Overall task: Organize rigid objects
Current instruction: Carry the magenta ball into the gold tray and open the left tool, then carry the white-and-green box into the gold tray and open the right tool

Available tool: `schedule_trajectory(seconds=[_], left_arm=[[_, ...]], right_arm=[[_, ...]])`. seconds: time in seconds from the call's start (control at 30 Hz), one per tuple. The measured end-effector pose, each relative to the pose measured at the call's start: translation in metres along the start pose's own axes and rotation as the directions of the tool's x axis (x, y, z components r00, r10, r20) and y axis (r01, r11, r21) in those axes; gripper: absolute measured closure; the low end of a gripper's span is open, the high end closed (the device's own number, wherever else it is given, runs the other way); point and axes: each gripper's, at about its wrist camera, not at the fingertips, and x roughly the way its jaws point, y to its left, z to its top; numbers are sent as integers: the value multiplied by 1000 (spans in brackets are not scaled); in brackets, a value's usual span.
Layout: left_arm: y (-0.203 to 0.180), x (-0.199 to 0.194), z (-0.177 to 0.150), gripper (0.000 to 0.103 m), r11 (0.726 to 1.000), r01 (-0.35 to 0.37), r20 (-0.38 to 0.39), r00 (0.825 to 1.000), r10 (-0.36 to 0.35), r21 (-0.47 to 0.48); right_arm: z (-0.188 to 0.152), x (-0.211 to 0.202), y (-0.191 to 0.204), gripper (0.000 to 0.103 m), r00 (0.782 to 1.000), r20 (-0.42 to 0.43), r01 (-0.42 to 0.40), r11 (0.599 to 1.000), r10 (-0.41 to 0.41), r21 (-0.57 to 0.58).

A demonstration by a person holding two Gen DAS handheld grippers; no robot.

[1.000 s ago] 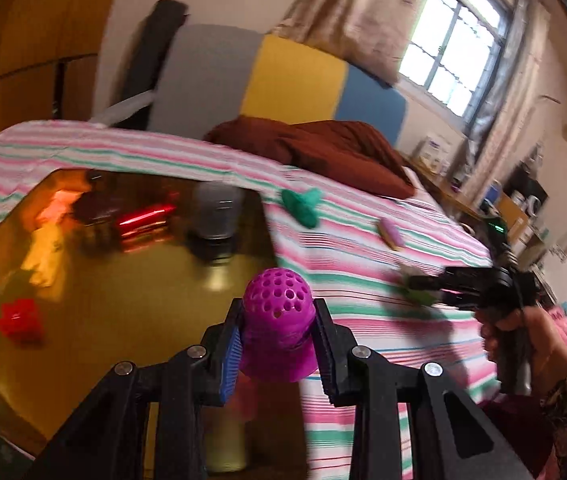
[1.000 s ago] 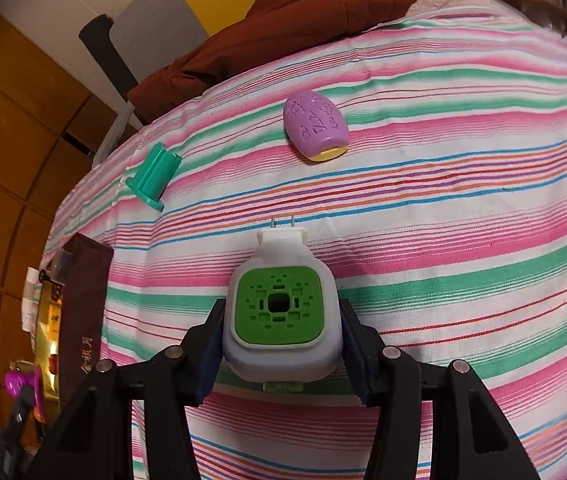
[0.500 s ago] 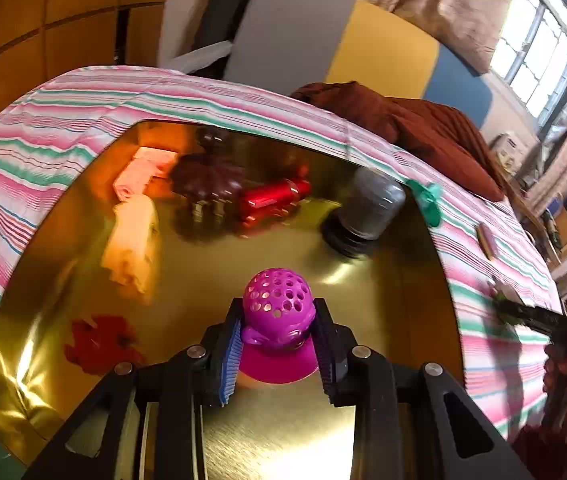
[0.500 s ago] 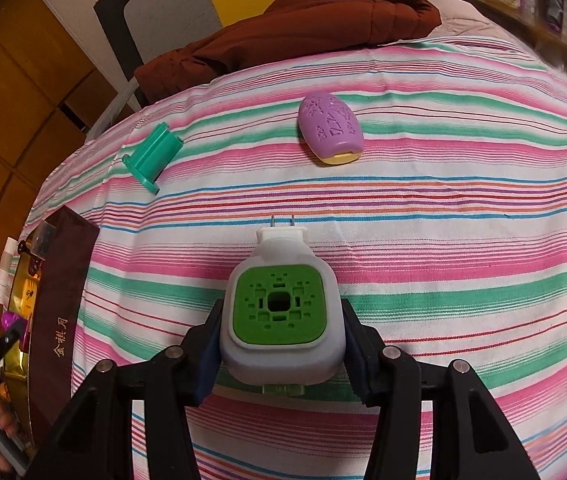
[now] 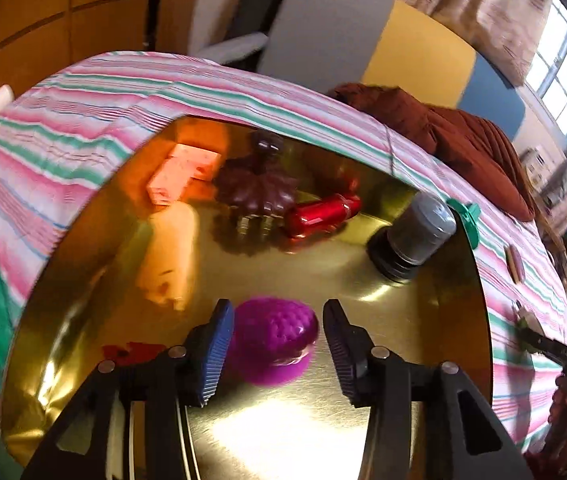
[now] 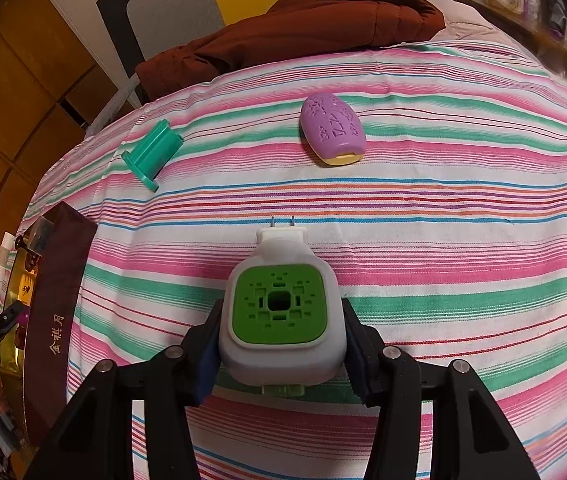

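My left gripper (image 5: 279, 334) hangs over a shiny gold tray (image 5: 435, 320), and its jaws are opening. A perforated magenta piece (image 5: 275, 342) lies blurred between them, clear of the right pad. My right gripper (image 6: 281, 326) is shut on a white plug-in device with a green grille (image 6: 281, 312), held just above the striped bedspread (image 6: 463, 240). Farther off on the spread lie a purple oval case (image 6: 333, 130) and a teal flanged tube (image 6: 151, 154). In the left wrist view the teal tube (image 5: 468, 220) peeks past the tray's far rim.
The tray also carries a grey jar (image 5: 415, 236), a red cylinder (image 5: 323, 214), a dark brown ridged piece (image 5: 257, 186), a pink block (image 5: 183, 174) and a small red piece (image 5: 129, 352). A brown quilt (image 6: 291, 28) lies at the bed's head. A dark box wall (image 6: 57, 316) borders the tray.
The left gripper swung over the gold tray, lowered the magenta piece onto it and spread its jaws off it. The right gripper kept still with the white-and-green device.
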Motion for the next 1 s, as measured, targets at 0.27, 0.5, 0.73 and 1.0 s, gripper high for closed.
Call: schedule_trajectory(seconds=[0.27,0.5,0.73,1.0], left_arm=[[-3,-45,-41,56,1000,-11,176,984,7,23],[-22,-67,-71,56,994,60,247,966,-80,88],[-34,-74,-86,56,986,76,249,962,-111,148],[-19,-83,-95,56,989,63,265,959,-97,134]], right_arm=[[-3,1,14,50,997,3,73,993,-73,-94],[-3,-6,17,51,999,22,26,995,-24,-98],[-6,-17,43,51,996,72,-40,980,55,-195],[-19,-40,86,51,972,115,-161,935,207,-316]])
